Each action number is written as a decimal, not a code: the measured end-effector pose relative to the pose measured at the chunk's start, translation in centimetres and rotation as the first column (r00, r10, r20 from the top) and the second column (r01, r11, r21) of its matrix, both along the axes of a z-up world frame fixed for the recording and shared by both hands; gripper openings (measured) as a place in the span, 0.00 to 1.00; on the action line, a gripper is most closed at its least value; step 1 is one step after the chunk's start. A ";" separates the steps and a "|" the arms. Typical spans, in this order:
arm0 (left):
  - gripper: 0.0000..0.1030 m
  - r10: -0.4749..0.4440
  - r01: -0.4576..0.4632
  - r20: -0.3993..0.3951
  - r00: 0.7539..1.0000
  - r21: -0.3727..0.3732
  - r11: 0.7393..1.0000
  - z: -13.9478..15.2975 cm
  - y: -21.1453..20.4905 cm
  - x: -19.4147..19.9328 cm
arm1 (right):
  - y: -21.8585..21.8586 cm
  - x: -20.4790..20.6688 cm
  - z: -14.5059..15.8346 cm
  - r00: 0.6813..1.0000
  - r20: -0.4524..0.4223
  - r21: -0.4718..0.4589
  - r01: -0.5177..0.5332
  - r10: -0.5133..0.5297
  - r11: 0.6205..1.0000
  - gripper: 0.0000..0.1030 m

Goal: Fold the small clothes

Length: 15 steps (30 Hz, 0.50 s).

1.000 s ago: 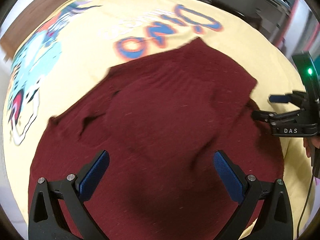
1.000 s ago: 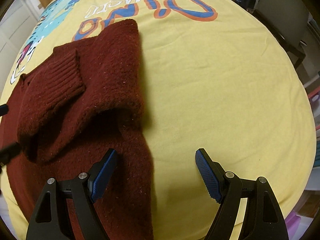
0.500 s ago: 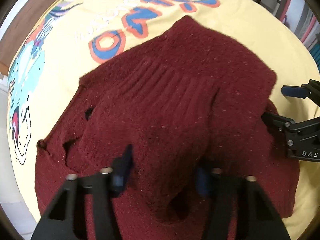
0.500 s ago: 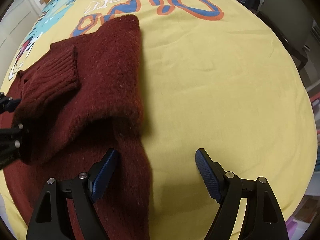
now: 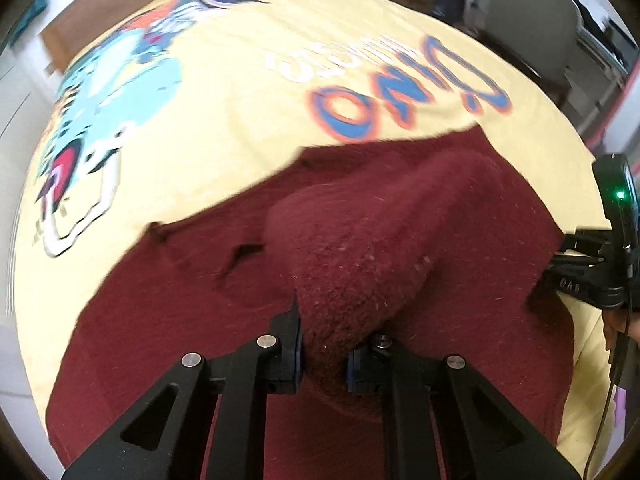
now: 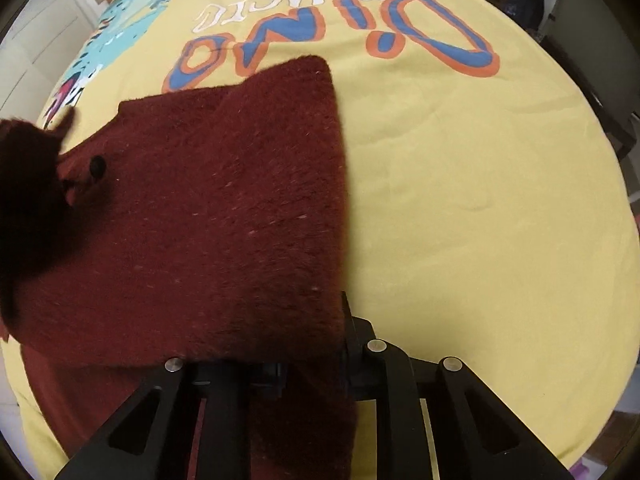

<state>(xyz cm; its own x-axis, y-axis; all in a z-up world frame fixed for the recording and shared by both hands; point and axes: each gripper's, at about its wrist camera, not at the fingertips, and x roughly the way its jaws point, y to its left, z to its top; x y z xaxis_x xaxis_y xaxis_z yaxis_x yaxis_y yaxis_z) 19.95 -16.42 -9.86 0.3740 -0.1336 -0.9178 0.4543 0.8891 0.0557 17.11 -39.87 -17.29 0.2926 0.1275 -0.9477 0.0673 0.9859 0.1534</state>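
Big blue-and-orange letters on the yellow sheet [image 6: 460, 184]: "DiNO", upside down in both views.
White word beside it on the sheet: too blurred to read.
Mark on the right hand-held gripper [image 5: 592, 276]: small white letters, not legible here.

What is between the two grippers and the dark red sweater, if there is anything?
Nothing visible. The left gripper is shut on a bunched fold of the sweater, and the right gripper's jaws are closing on the sweater's edge. Only the yellow printed cloth lies underneath.
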 end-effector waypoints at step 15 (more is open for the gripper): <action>0.25 0.336 -0.358 -0.142 0.931 -0.176 0.917 -3.4 10.2 -3.6 | 1.5 -0.8 -0.6 1.000 -0.017 -0.008 -0.008 0.008 1.000 0.15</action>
